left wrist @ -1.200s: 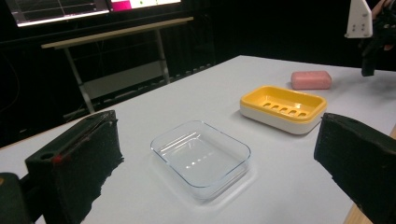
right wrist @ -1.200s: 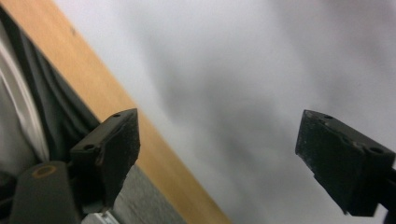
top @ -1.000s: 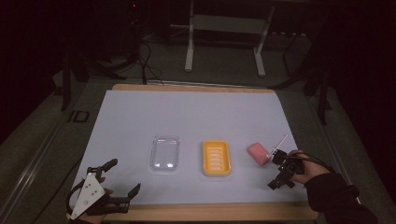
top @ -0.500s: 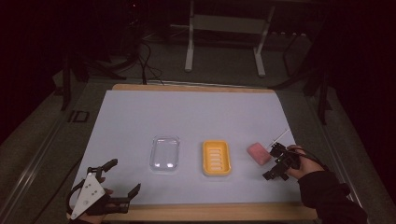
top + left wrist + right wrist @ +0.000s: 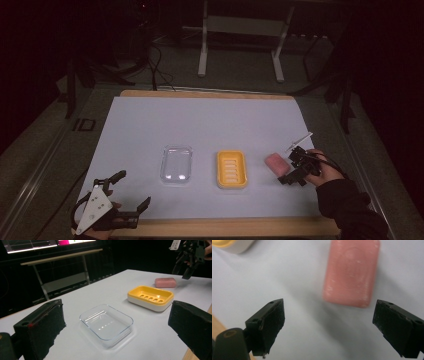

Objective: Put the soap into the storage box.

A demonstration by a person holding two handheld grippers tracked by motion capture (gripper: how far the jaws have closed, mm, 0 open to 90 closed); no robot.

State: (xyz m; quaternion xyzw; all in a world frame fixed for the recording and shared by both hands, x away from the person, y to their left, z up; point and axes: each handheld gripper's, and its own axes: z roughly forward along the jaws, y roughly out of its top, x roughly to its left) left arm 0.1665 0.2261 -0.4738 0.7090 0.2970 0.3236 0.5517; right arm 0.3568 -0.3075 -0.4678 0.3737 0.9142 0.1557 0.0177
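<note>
A pink soap bar [image 5: 275, 163] lies flat on the white table cover, just right of a yellow slotted soap dish [image 5: 231, 169]. My right gripper [image 5: 289, 168] hovers right beside the bar, open, jaws empty. In the right gripper view the soap bar [image 5: 352, 271] lies ahead of the open right gripper [image 5: 329, 315], slightly right of centre and clear of both jaws. A clear plastic tray [image 5: 176, 164] sits left of the dish. My left gripper [image 5: 132, 189] rests open near the front left edge. Its view looks across the tray [image 5: 106, 323], dish [image 5: 150, 297] and soap [image 5: 165, 282].
The white cover [image 5: 210, 120] spans most of the wooden table; its far half is bare. A wooden strip [image 5: 225, 227] shows along the front edge. Table legs and cables stand on the dark floor beyond. In the left gripper view the right gripper [image 5: 186, 260] hangs above the soap.
My right gripper has moved left and slightly away from the front edge, closing in on the soap bar. The left gripper, soap, dish and tray have stayed put.
</note>
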